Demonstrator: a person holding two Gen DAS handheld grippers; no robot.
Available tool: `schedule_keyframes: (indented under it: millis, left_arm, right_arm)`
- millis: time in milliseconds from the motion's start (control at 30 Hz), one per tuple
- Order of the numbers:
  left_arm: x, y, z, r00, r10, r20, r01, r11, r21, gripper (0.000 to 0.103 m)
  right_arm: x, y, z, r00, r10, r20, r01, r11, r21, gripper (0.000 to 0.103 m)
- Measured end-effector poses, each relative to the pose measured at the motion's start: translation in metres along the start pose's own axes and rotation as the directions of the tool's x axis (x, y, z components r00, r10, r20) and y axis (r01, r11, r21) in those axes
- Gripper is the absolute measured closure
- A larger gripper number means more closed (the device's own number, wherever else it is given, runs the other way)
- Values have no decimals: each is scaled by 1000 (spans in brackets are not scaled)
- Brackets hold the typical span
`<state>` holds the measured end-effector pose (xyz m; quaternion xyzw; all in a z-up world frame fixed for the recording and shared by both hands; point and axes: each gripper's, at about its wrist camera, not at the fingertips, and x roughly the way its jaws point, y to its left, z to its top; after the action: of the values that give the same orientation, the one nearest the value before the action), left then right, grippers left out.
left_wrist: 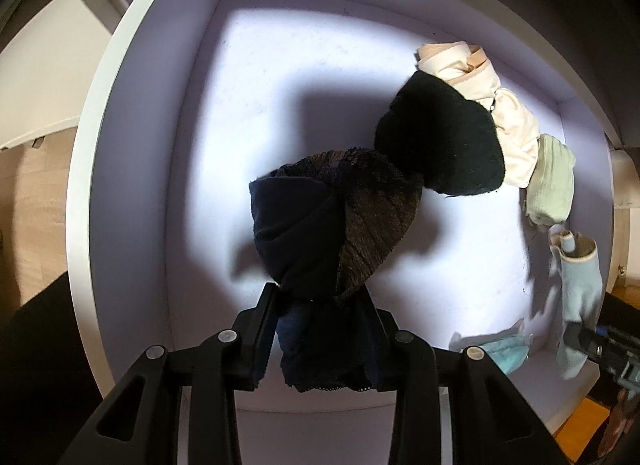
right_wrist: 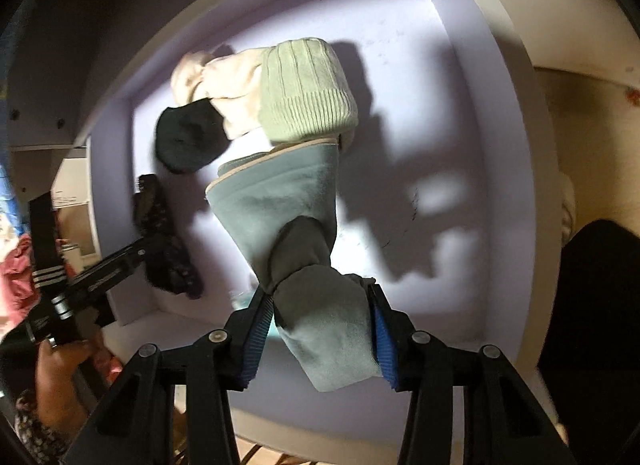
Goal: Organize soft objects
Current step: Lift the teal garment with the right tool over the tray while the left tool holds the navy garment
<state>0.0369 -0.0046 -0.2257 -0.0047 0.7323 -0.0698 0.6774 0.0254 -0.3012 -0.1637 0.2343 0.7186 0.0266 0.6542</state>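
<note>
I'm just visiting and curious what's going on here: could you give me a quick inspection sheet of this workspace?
Surface: pale lilac drawer floor, white walls.
Job's things: black rolled sock, cream cloth bundle, pale green ribbed sock, small turquoise cloth.
Clutter: nothing seen.
Grippers: left gripper jaws shut on dark navy lace garment; right gripper jaws shut on light blue sock.
Cables: nothing seen.
Surroundings: wooden floor, person's hand.

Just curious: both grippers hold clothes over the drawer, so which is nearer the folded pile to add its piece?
Right, probably: its light blue sock hangs beside the green sock in the pile.
</note>
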Motion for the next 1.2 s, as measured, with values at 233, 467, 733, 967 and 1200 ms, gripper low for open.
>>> schedule_keyframes:
  millis: [233, 467, 733, 967, 1200]
  left_arm:
    - [12, -4, 10, 1000, -15, -15, 15, 1000, -6, 66]
    - [25, -8, 25, 999, -24, -23, 24, 1000, -14, 65]
    - [30, 32, 19, 998, -48, -37, 47, 998, -33, 65]
    - [52, 32, 13, 997, -44, -61, 43, 999, -13, 65]
    - [58, 34, 13, 998, -30, -59, 30, 1000, 2, 65]
  right_arm:
    - [-9, 5, -12, 999, 53, 12, -53, 999, 2, 55]
    - [-20, 18, -20, 987, 154, 51, -156, 987, 27, 55]
    - [-76, 32, -32, 952, 274, 135, -275, 961, -9, 55]
    - [-145, 44, -38, 924, 322, 205, -306, 946, -106, 55]
    - [-220, 60, -33, 885, 353, 304, -309, 933, -184, 55]
